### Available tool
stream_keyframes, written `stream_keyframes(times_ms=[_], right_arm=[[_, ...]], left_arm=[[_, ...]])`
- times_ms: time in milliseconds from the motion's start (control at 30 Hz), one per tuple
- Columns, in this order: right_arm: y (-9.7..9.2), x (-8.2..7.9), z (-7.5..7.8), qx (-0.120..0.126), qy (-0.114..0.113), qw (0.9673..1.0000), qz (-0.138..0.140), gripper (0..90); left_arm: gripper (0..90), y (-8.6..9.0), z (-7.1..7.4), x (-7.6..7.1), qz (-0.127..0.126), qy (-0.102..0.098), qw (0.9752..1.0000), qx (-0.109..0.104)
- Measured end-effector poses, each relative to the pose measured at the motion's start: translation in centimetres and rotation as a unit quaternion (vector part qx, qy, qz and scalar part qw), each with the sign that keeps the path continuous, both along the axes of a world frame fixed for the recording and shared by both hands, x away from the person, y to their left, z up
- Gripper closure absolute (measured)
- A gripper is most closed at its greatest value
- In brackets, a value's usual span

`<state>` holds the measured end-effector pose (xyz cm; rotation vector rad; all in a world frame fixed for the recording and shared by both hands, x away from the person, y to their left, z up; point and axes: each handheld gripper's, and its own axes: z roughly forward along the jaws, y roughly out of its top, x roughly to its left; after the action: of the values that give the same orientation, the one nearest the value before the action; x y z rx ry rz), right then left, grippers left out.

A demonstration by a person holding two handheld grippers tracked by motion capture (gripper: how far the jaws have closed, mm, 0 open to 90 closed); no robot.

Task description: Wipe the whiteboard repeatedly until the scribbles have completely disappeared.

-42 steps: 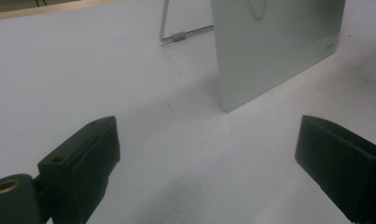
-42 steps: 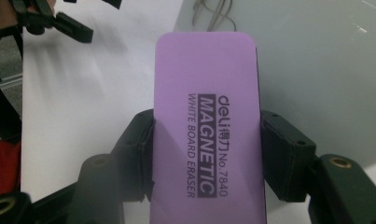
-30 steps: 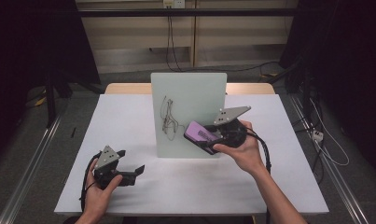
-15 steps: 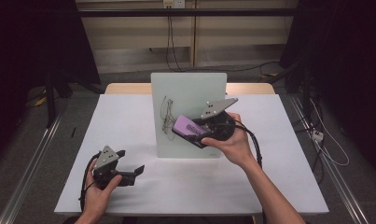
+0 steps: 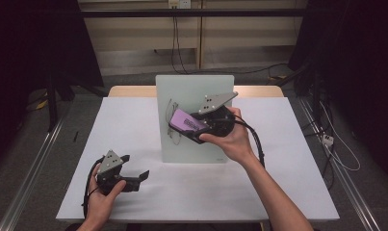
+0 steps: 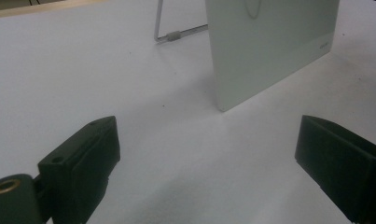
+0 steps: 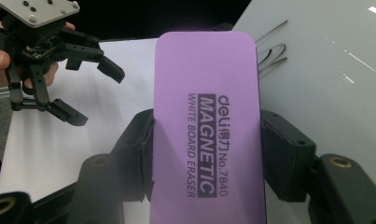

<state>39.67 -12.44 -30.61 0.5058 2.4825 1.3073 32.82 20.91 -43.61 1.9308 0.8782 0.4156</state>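
Note:
A small whiteboard [image 5: 195,96] stands upright at the middle of the white table, with thin pen scribbles [image 5: 173,118] on its left part. My right gripper [image 5: 189,127] is shut on a purple magnetic whiteboard eraser [image 5: 186,120], held up against the board's face right beside the scribbles. In the right gripper view the eraser [image 7: 206,126] sits clamped between both jaws, the board [image 7: 325,70] and pen lines [image 7: 272,46] just past it. My left gripper [image 5: 136,173] rests open on the table at the near left, with nothing between its fingers [image 6: 80,156].
The whiteboard [image 6: 269,42] leans on a wire stand [image 6: 176,33] behind it. The white table [image 5: 134,125] has a wooden strip along its far edge. Cables run on the floor at the right, and dark frame legs stand at both sides.
My right gripper has carried the eraser up and to the left across the board, up to the scribbles. The left gripper has stayed still and open.

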Motion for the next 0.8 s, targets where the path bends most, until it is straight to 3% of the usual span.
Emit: stream_keyframes(times_ms=[800], right_arm=[[1.4,2.4,2.5,0.003,-0.027,0.9995,-0.015,41.7]], left_arm=[[6.7,0.0,0.1,-0.1,-0.003,0.0,1.0,-0.001]])
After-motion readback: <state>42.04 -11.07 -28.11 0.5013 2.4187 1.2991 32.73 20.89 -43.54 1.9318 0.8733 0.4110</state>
